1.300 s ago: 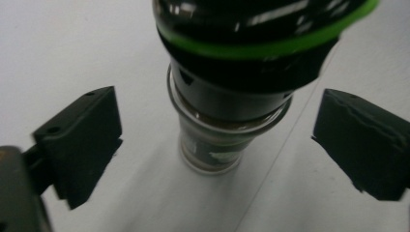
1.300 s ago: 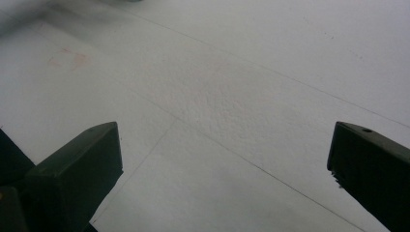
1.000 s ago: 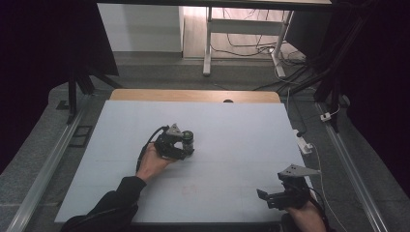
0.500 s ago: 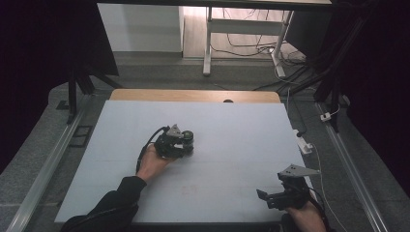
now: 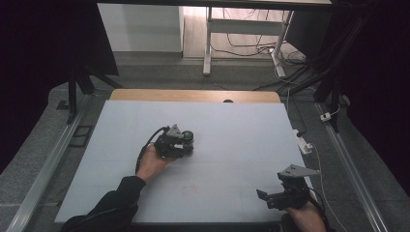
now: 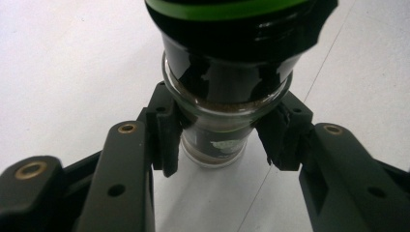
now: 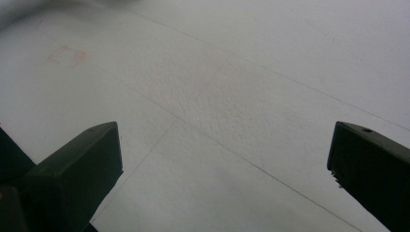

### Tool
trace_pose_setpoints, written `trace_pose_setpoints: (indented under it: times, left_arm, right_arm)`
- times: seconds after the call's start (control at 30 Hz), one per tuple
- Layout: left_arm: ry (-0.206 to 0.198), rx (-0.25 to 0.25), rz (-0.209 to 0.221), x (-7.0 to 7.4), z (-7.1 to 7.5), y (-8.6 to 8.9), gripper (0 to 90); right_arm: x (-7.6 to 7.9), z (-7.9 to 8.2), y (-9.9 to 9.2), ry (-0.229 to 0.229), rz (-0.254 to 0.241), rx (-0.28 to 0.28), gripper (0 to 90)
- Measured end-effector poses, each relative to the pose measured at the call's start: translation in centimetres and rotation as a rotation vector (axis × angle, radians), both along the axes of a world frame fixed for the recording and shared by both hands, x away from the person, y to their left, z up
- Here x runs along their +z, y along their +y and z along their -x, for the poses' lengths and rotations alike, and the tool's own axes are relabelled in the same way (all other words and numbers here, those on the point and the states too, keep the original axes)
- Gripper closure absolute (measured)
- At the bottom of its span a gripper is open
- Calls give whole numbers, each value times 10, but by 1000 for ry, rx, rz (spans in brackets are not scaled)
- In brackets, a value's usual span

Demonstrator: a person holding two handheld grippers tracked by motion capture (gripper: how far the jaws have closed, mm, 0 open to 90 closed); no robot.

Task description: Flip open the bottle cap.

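Jar (image 6: 227, 96) top cut off by the frame edge; label too blurred to read.

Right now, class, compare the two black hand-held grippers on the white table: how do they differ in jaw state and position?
The left gripper has its jaws closed on a small glass jar with a dark, green-ringed cap; the right gripper has its jaws wide apart with nothing between them. The left gripper sits near the middle of the white table; the right gripper is at the near right edge. Both are black, two-jawed and hand-held.
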State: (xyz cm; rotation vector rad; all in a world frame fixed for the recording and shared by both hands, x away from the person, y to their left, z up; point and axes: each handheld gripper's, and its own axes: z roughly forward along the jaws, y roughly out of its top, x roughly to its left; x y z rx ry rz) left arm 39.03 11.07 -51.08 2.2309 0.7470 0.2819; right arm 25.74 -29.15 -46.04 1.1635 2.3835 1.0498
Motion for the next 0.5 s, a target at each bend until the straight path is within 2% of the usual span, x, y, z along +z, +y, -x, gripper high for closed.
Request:
trace_pose_setpoints:
  times: [0.5]
  left_arm:
    - [2, 1, 4, 0, 0, 0, 537]
  right_arm:
    - [3, 0, 1, -20, -20, 6, 0]
